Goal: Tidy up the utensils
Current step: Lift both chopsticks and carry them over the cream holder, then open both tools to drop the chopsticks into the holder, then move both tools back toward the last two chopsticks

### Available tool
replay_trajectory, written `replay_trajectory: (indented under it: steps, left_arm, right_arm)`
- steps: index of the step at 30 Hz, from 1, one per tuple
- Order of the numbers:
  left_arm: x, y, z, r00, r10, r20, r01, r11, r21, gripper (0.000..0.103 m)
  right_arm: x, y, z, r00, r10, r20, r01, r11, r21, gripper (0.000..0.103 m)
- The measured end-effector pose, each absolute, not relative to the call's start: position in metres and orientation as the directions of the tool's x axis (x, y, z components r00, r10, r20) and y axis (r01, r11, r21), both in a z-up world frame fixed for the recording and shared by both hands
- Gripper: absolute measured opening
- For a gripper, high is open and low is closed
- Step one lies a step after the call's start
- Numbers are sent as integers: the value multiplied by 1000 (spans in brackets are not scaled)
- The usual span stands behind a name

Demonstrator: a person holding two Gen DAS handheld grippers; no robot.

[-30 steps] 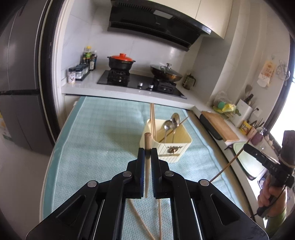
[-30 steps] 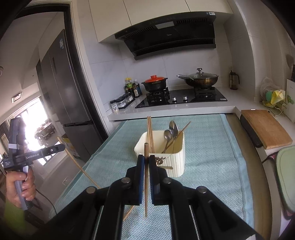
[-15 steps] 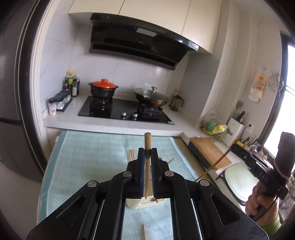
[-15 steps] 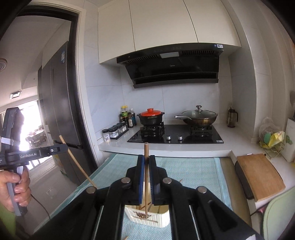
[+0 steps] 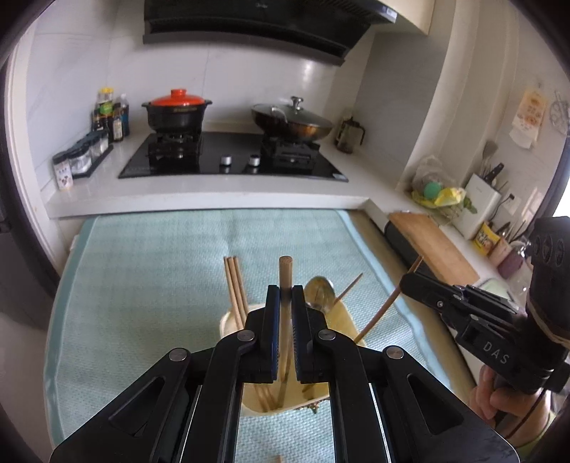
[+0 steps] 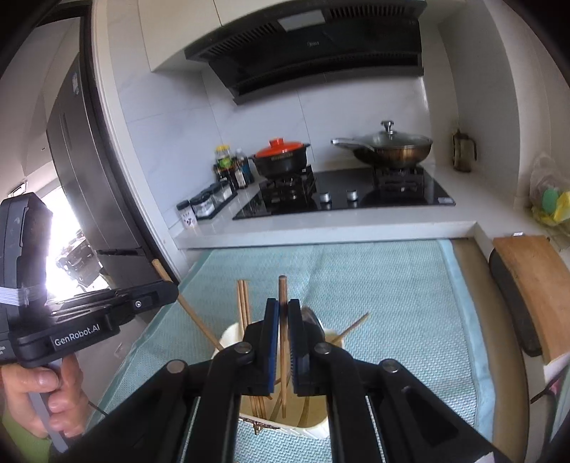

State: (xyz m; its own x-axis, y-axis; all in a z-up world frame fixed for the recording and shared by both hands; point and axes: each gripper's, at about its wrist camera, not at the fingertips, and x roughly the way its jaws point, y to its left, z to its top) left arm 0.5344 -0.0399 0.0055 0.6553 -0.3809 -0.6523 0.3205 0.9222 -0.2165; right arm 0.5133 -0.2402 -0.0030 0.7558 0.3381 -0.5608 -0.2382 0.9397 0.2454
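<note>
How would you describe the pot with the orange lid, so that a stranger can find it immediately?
Start at the black range hood on the back wall and look down to the black cooktop. The pot stands on its left burner. Unlike the wok beside it, which has a glass lid, this pot is black with an orange lid.

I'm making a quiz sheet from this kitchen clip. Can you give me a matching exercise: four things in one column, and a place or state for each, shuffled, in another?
Things:
1. left gripper
2. pot with the orange lid
3. wooden cutting board
4. utensil holder

Places or states:
A. standing on the green mat, chopsticks and spoons inside
B. shut on a chopstick
C. lying on the counter to the right of the mat
D. sitting on the left burner of the stove

Pairs: 1-B, 2-D, 3-C, 4-A
</note>
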Motion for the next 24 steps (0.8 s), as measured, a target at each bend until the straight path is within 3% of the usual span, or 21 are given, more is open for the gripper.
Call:
replay_trajectory:
  steps: [8, 10, 11, 12, 13, 14, 16, 20, 24]
  left_arm:
    - [550, -42, -26, 627, -322, -710, 270, 944, -189, 5]
    - [552, -37, -22, 625, -319, -713, 249, 947, -205, 14]
    - [552, -34, -18, 630, -317, -709, 240, 948, -211, 27]
    - [549, -30, -12, 642, -312, -700, 230, 950, -212, 42]
    - [544, -26, -4, 659, -304, -688, 221, 953, -209, 50]
    - [537, -22, 4, 680, -294, -672, 214, 956, -202, 61]
    - [521, -11, 22, 714, -279, -642, 207, 960, -188, 69]
    - [468, 15, 50, 773, -224, -594, 189, 974, -122, 97]
    - [392, 46, 47, 816, -146, -559, 162, 986, -21, 102]
  right_arm:
    - [546, -242, -46, 675, 366, -641, -211, 928, 308, 7]
    - [549, -242, -41, 685, 336, -647, -193, 939, 284, 10]
    - [549, -243, -37, 690, 330, -644, -187, 941, 282, 15]
    - [548, -244, -31, 699, 326, -637, -182, 942, 283, 30]
    - [545, -246, -23, 712, 321, -624, -178, 943, 282, 49]
    - [539, -247, -13, 730, 316, -605, -178, 944, 278, 55]
    - [525, -248, 7, 761, 291, -580, -180, 953, 243, 55]
    - [476, -248, 42, 796, 274, -539, -203, 961, 188, 55]
    - [411, -247, 53, 812, 283, -511, -238, 959, 154, 61]
